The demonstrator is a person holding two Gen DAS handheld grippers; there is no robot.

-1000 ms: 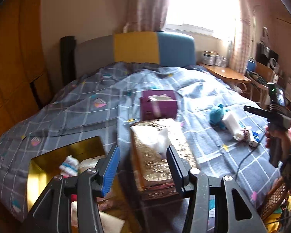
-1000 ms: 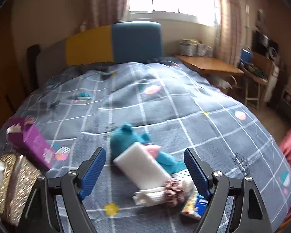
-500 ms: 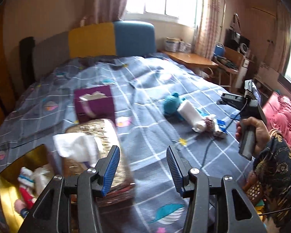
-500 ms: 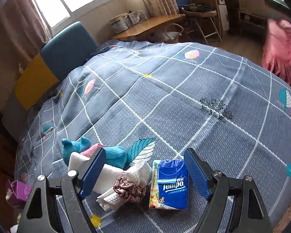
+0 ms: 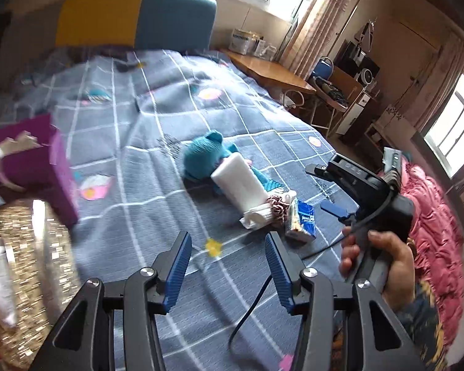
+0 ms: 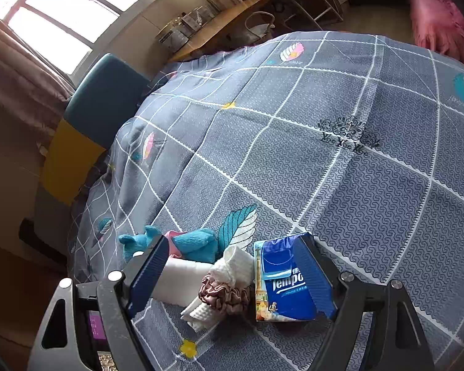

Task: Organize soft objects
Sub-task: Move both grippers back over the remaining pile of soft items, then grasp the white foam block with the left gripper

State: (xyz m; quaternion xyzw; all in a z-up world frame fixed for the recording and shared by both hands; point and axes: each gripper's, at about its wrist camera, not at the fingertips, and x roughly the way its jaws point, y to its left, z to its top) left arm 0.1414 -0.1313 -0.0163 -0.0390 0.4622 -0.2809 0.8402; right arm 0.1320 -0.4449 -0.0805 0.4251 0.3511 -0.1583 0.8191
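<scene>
The right gripper [image 6: 232, 275] hangs low over a small heap on the grey checked bedspread [image 6: 340, 170], jaws spread wide w/ nothing between the pads yet; its right finger sits in front of the blue Tempo tissue pack [image 6: 286, 281], the left one in front of the white foam block [image 6: 182, 281]. Between them lie a mauve satin scrunchie [image 6: 224, 295] and a folded white waffle cloth [image 6: 232, 264], both touching the pack, w/ a teal plush toy [image 6: 195, 244] just behind. The left gripper [image 5: 229, 266] is also spread and empty, hovering near the bed's edge, well apart from the heap. All of this looks light and squashy. The tissue pack is prob. the easiest grab — film wrap is slick, so pinch across its narrow sides near the middle, firm enough to dent it a bit. The scrunchie will likely collapse and slip; take it through the bunched thick part. The cloth may unfold if lifted by an edge, so grip the folded stack whole. The foam block looks too broad for anything but a squeeze across its short width — it should give and spring back.
</scene>
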